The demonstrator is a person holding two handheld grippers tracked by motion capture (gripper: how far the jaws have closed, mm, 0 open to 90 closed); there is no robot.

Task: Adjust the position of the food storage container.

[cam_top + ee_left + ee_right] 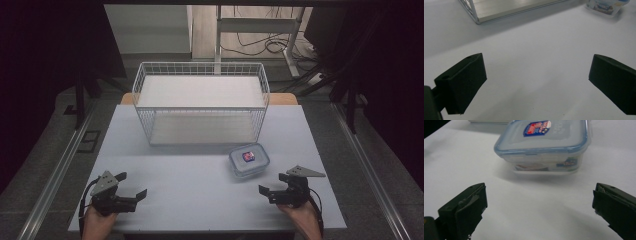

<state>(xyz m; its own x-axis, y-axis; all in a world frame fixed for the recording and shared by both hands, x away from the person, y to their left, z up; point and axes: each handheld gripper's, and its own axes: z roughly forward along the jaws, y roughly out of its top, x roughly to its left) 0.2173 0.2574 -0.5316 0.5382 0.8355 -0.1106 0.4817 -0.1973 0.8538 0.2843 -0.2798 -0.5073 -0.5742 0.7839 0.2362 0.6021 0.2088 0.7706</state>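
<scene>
Your right gripper [274, 186] sits low at the near right of the table [190, 170], jaws spread wide with nothing between them, and dead ahead of it is the box [249, 160], a small clear plastic food container with a blue-rimmed snap lid and a red-and-blue sticker on top. In the right gripper view the box [544, 147] stands flat on the table, just beyond your jaws and not touching them, lid down all round as far as you can see. It sits just in front of the white wire basket [200, 102], near its right front corner but apart from it. Your left gripper [131, 186] waits well off at the near left, jaws likewise released and holding nothing, with the box [606, 6] showing far off at the top right of its own view. Now, the handling: that box looks stiff and light, with little visible inside, so it should lift easily, but the walls are smooth plastic and likely slippery. You would do best to straddle it across the two side walls just under the lid's rim, where the lip gives the pads something to catch on. Squeezing the lid itself risks popping a clip, and a pinch on one corner may let it swivel.
</scene>
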